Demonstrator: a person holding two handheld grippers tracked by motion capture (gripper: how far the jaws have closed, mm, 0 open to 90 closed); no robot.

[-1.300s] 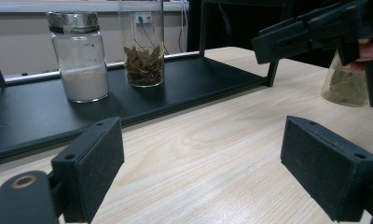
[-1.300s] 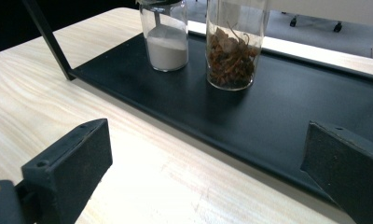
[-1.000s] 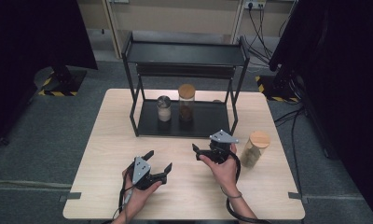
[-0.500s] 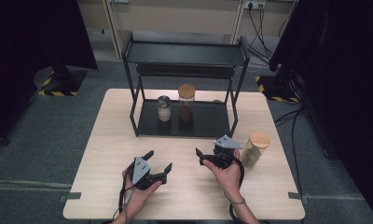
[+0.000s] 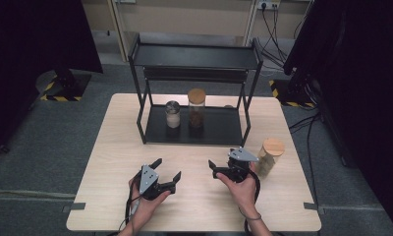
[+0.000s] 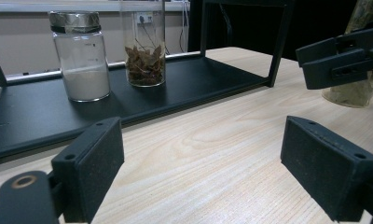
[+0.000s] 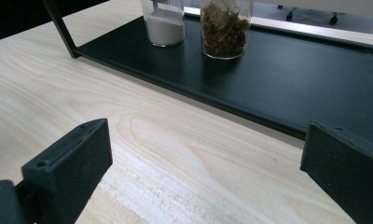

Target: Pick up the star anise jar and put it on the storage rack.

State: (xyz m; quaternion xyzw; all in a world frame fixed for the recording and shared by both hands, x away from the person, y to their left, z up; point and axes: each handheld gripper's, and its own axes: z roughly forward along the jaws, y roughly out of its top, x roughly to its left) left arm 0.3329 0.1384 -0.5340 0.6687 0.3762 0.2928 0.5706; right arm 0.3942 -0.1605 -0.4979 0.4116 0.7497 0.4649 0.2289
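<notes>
On the lower shelf of a black rack [image 5: 219,130] stand a short metal-lidded jar of white powder [image 5: 172,114] and a tall cork-lidded jar of brown pieces [image 5: 196,108]. A third cork-lidded jar [image 5: 269,156] stands on the table at the right. My left gripper [image 5: 167,168] is open above the near table, empty, and faces the rack [image 6: 175,88], the powder jar [image 6: 80,56] and the brown jar [image 6: 142,46]. My right gripper [image 5: 221,160] is open and empty just left of the third jar. It looks at the shelf [image 7: 292,79] and both jars [image 7: 165,21] [image 7: 225,28].
The light wooden table [image 5: 121,147] has bare room left of the rack and along its near edge. The rack's upper shelf [image 5: 194,55] overhangs the jars. In the left gripper view the right gripper [image 6: 338,58] sits in front of the third jar [image 6: 357,91].
The right gripper has drifted a little to the right and toward the person, closer to the cork-lidded jar on the table. The left gripper has stayed put.
</notes>
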